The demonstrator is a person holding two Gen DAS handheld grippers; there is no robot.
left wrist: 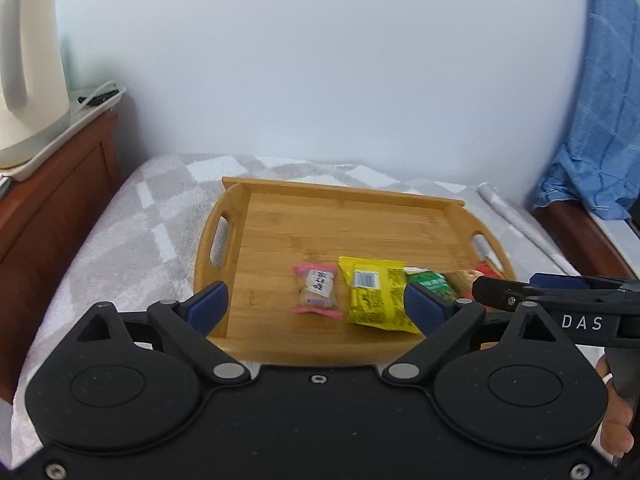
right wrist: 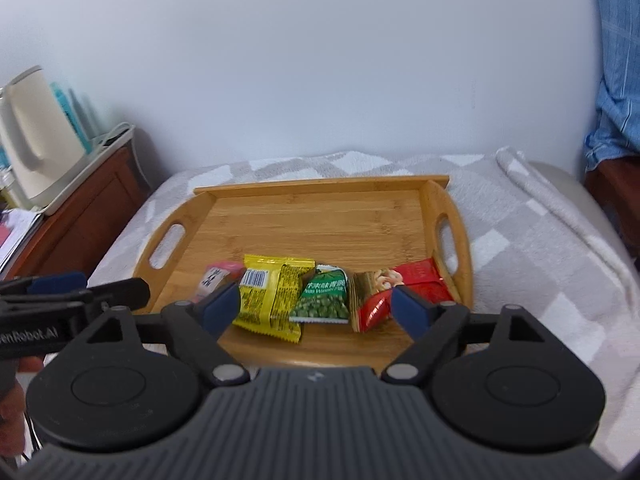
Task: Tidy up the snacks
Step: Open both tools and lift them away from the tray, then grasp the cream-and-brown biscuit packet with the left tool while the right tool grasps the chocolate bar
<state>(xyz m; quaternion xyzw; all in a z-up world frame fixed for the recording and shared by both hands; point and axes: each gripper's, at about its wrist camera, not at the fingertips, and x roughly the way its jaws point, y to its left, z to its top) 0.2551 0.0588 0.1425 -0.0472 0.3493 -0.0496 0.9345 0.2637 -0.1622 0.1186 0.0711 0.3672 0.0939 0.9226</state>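
A wooden tray (left wrist: 304, 220) (right wrist: 304, 216) with cut-out handles rests on a grey checked blanket. Along its near edge lies a row of snack packets: a pink one (left wrist: 318, 290) (right wrist: 218, 276), a yellow one (left wrist: 374, 296) (right wrist: 272, 296), a green pea packet (left wrist: 430, 284) (right wrist: 324, 298) and a red-and-gold nut packet (right wrist: 394, 292), which the left wrist view mostly hides. My left gripper (left wrist: 316, 306) hangs open above the tray's near edge, nothing between its blue pads. My right gripper (right wrist: 316, 306) is open too, above the green and yellow packets, touching none.
A cream kettle (left wrist: 28, 60) (right wrist: 34, 136) stands on a pale tray atop a brown wooden cabinet (left wrist: 60, 208) at the left. Blue cloth (left wrist: 596, 112) hangs at the right over dark wood. A white wall rises behind the bed. Each gripper shows at the other view's edge.
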